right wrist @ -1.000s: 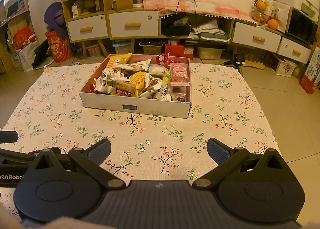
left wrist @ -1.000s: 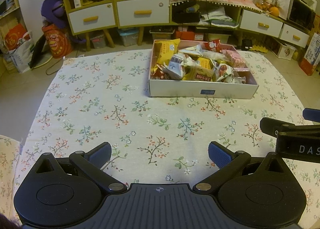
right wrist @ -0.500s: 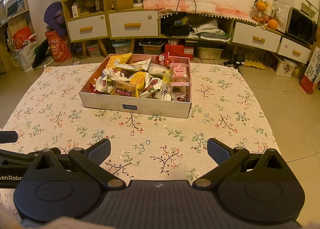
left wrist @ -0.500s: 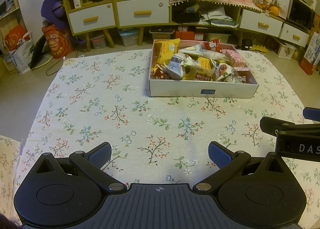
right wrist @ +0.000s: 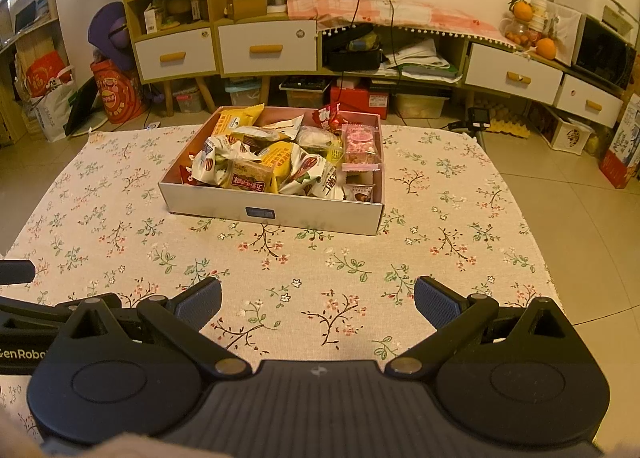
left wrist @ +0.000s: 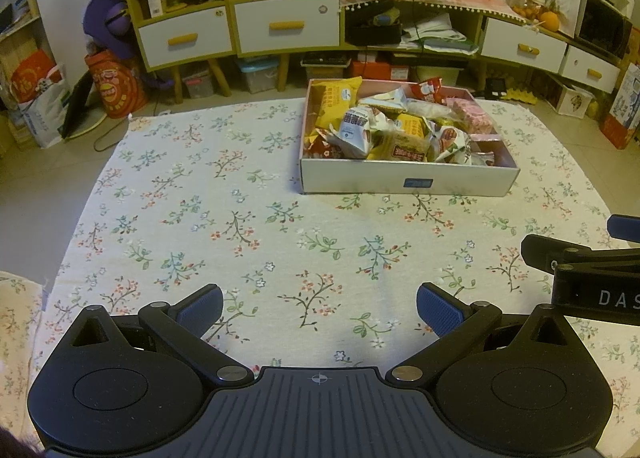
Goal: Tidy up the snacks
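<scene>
White box (right wrist: pixel 276 213) heaped with crinkled snack packets (right wrist: pixel 256 161) (yellow, white, pink).

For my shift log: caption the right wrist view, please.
Right gripper, jaws open and empty, faces a snack-filled box on the floral tablecloth.

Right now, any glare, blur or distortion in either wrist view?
Left wrist view: sharp, warm dim light, strong fisheye bend in the cabinet line, soft shadow ahead of the left gripper. Right wrist view: same bend, window glare top left, snack box sharp, right gripper sharp.
</scene>
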The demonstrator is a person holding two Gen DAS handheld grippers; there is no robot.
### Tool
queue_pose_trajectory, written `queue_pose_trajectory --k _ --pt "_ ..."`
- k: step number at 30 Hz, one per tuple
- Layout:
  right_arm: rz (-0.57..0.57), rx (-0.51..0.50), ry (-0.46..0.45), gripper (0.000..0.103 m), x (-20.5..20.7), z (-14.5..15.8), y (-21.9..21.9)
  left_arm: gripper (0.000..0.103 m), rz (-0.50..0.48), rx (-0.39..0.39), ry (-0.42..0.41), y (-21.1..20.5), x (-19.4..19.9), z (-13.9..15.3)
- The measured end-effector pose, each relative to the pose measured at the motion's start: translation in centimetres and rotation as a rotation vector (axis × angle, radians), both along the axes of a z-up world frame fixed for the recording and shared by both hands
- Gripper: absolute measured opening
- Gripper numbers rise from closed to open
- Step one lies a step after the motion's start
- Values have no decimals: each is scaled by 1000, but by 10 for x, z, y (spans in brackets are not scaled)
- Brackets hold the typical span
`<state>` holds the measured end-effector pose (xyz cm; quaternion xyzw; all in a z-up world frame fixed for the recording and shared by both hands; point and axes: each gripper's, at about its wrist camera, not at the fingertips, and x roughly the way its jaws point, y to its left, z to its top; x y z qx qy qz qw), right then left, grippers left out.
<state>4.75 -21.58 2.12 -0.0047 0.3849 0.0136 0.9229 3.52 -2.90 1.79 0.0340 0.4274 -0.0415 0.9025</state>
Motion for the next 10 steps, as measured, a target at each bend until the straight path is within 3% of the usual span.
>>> queue_pose_trajectory --k 10 --pt "-4 -10 -5 103 0 -6 1 103 -13 6 15 3 0 -5"
